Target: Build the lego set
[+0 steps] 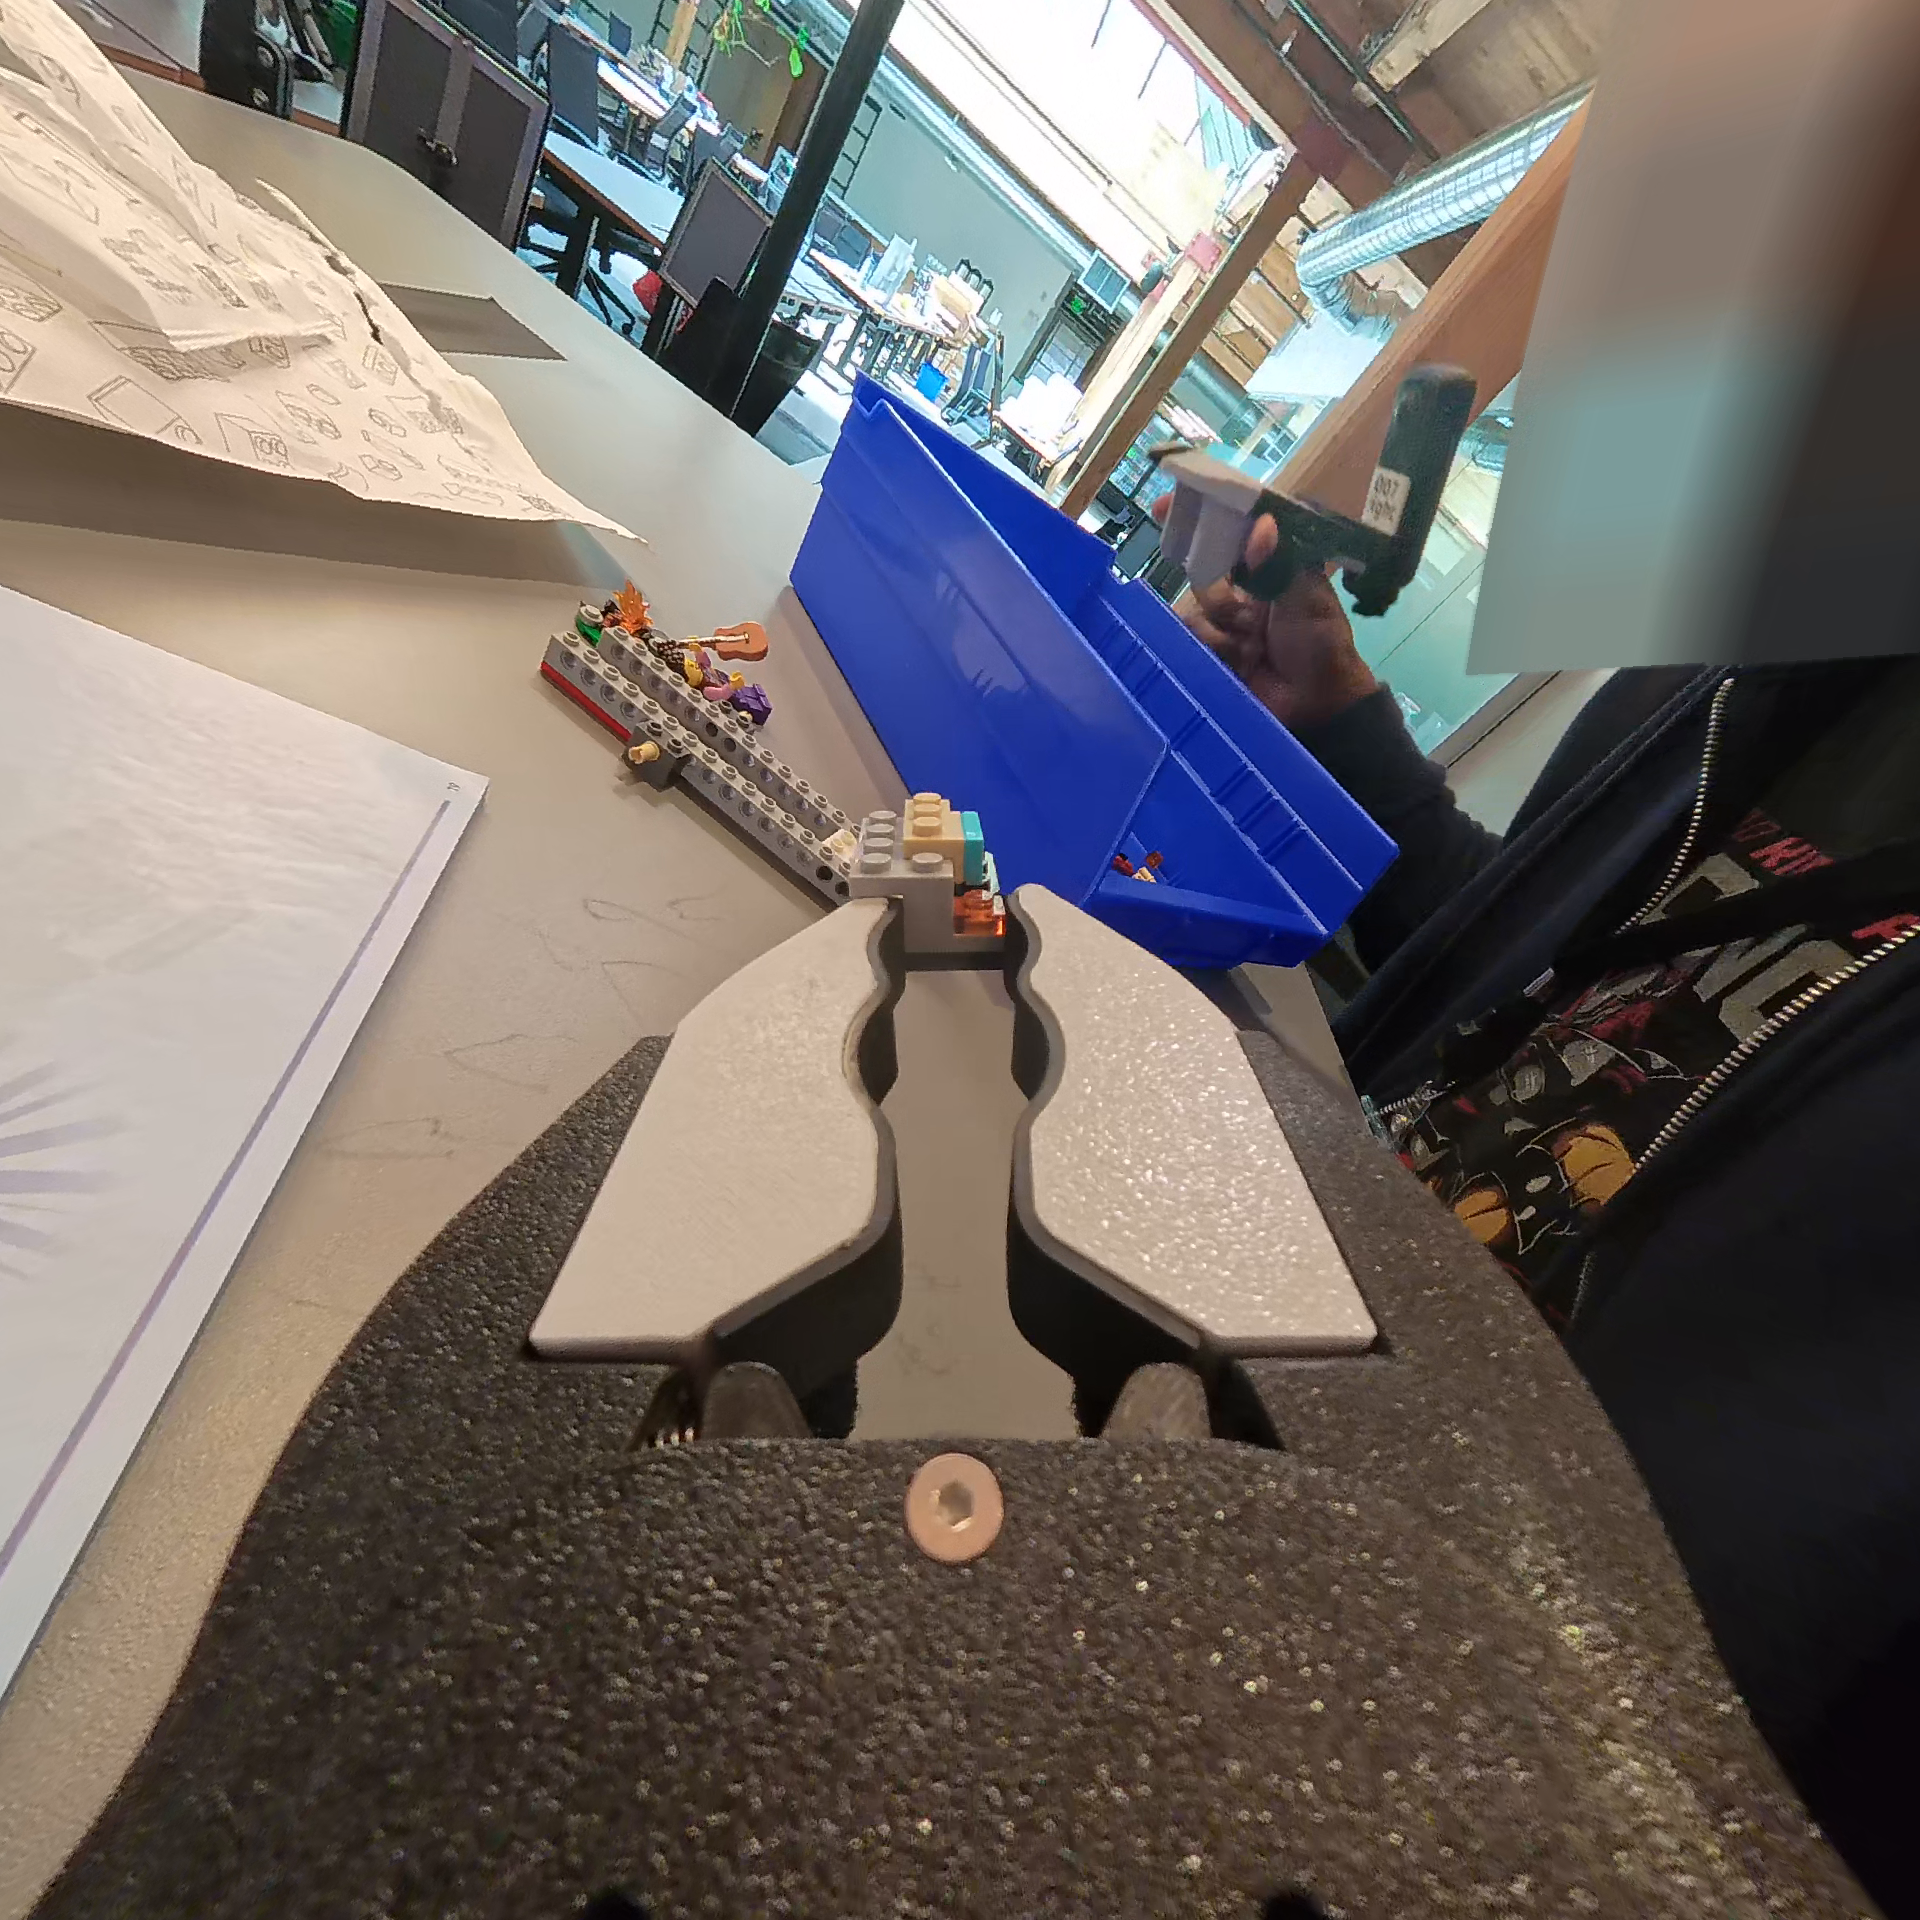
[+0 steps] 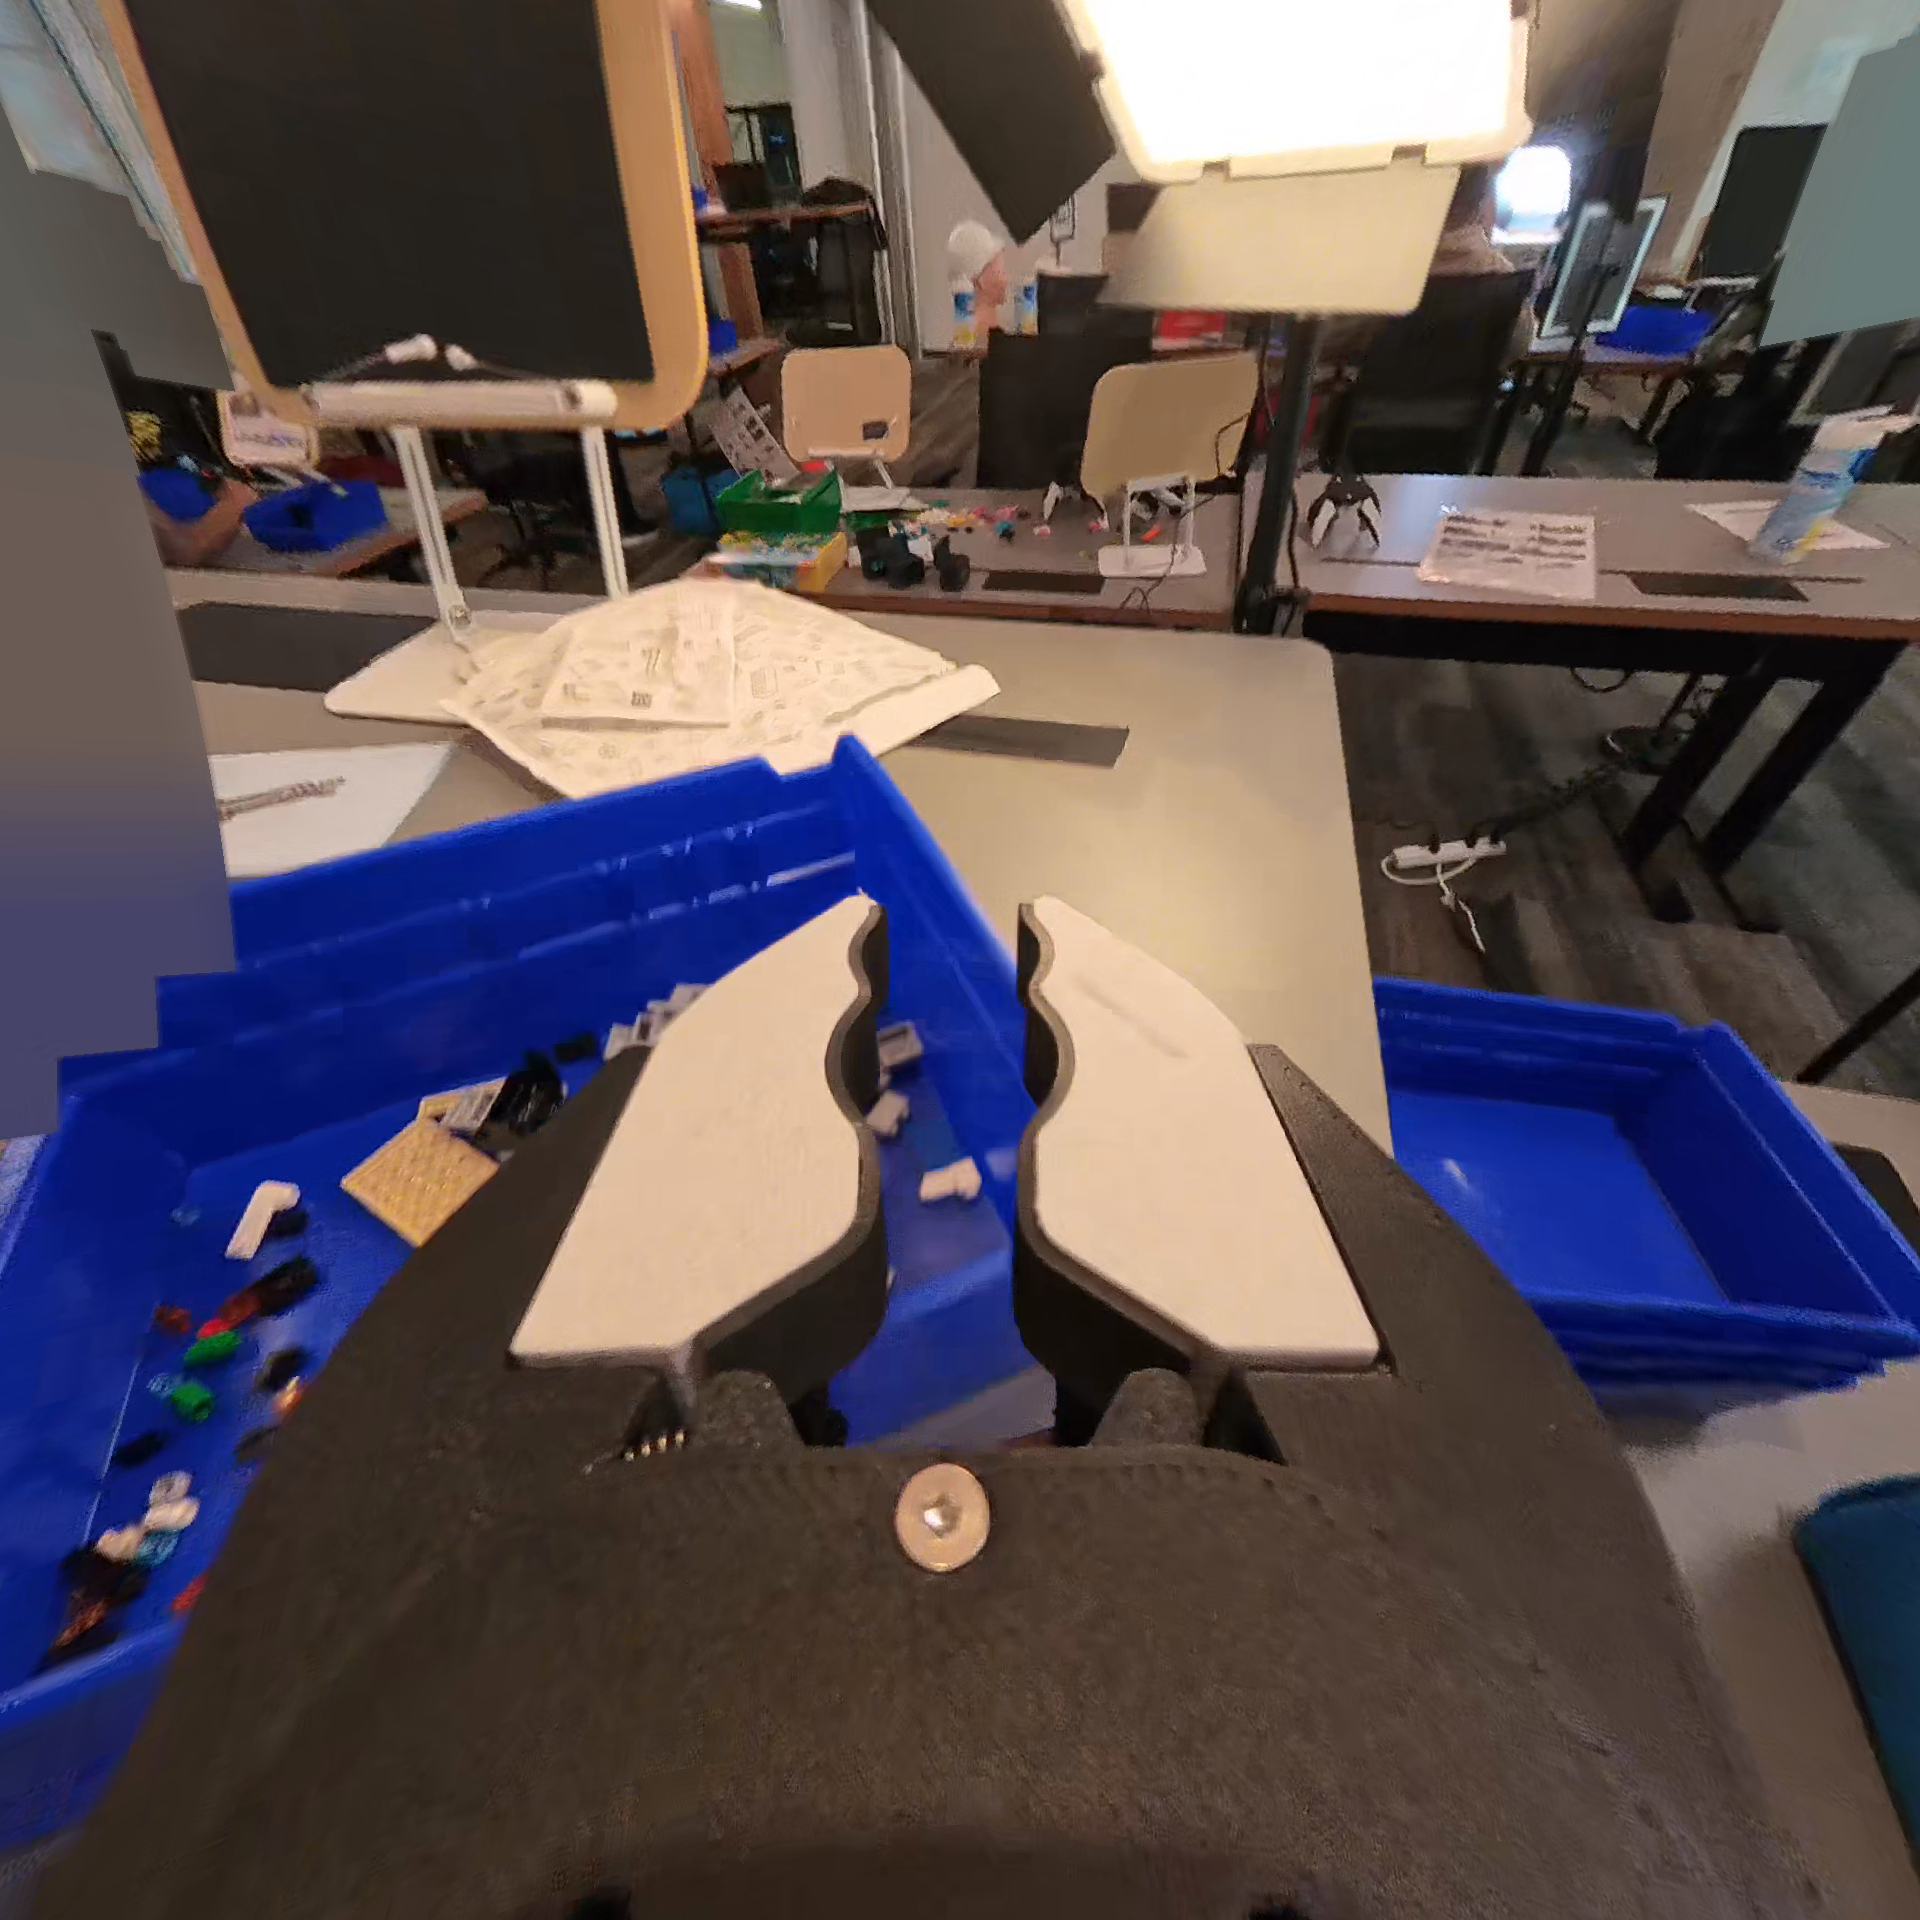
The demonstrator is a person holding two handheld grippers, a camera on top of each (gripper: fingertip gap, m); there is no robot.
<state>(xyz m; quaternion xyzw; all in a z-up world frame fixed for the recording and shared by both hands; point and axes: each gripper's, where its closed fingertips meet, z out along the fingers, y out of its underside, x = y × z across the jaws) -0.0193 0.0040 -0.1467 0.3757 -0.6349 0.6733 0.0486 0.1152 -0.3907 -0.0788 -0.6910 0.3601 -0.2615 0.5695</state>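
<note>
Left gripper [image 1: 951, 920] has its jaws pinching a small grey, tan, teal and orange toy-brick cluster [image 1: 930, 862], low over the grey desk [image 1: 540, 935]. Right gripper [image 2: 951, 925] hangs above the blue plastic parts bin [image 2: 520, 914], jaws spread, nothing between them.

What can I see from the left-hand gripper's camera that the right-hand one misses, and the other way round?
Only the left wrist view shows the left gripper clamped on a small brick assembly, a long grey studded beam with a tiny figure, and the person's hand holding the right gripper.

Only the right wrist view shows the right gripper open and empty above the bin, loose bricks inside it, and a second blue bin.

Both show the blue bin, printed sheets and grey table.
</note>
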